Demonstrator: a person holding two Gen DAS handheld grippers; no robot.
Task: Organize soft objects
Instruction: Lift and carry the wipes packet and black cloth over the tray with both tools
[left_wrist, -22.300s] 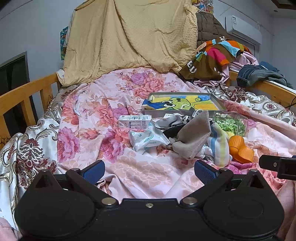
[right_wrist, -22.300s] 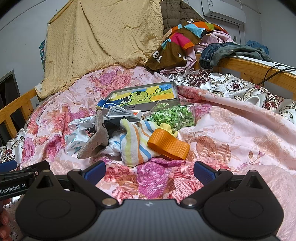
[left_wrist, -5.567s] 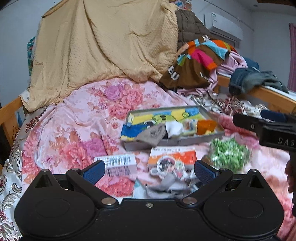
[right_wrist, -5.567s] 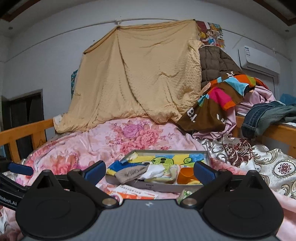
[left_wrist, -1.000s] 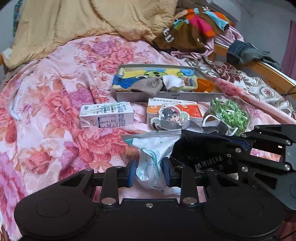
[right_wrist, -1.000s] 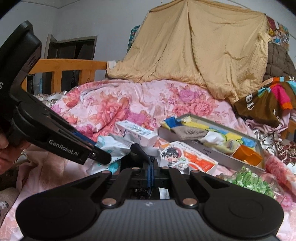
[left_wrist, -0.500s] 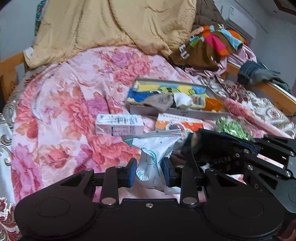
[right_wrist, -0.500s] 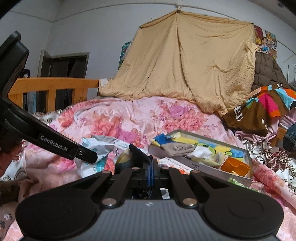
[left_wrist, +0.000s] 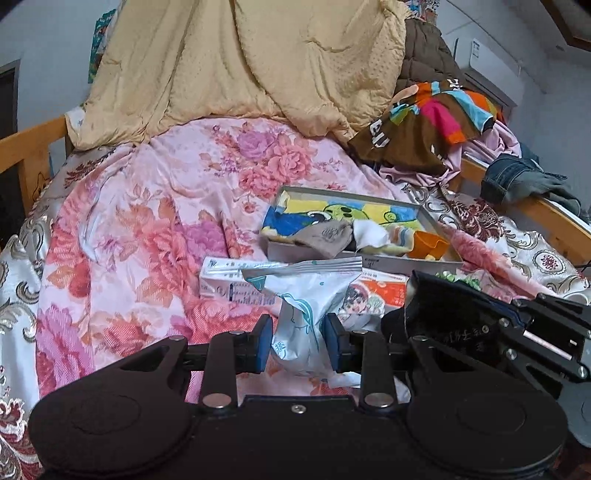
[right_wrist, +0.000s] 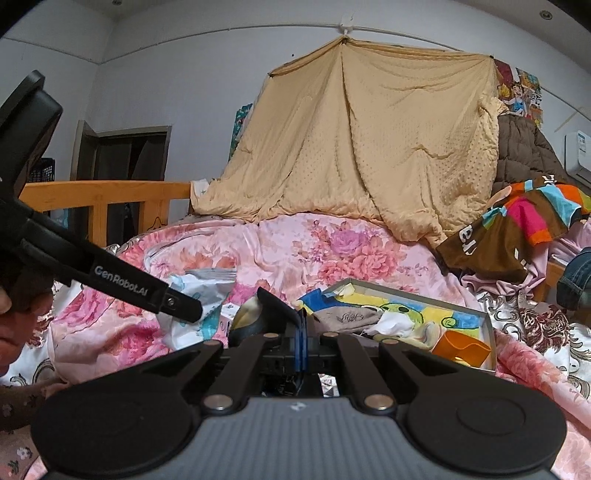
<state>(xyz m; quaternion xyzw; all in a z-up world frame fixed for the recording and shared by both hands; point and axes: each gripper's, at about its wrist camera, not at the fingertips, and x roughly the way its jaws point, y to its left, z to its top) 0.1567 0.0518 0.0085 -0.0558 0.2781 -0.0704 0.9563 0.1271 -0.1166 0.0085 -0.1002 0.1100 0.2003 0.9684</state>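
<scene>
My left gripper is shut on a white and teal soft packet and holds it above the flowered bedspread. My right gripper is shut on a black cloth item, also seen at the right of the left wrist view. A grey shallow box with a cartoon bottom holds a grey-brown sock, a white cloth and an orange cup. The box shows in the right wrist view.
A white carton and an orange cartoon box lie on the bedspread behind the packet. A tan quilt hangs at the back. Piled clothes and jeans sit on the right wooden rail.
Both grippers have risen with their loads. The packet and black cloth hang higher above the bedspread and both views tilt up toward the back wall.
</scene>
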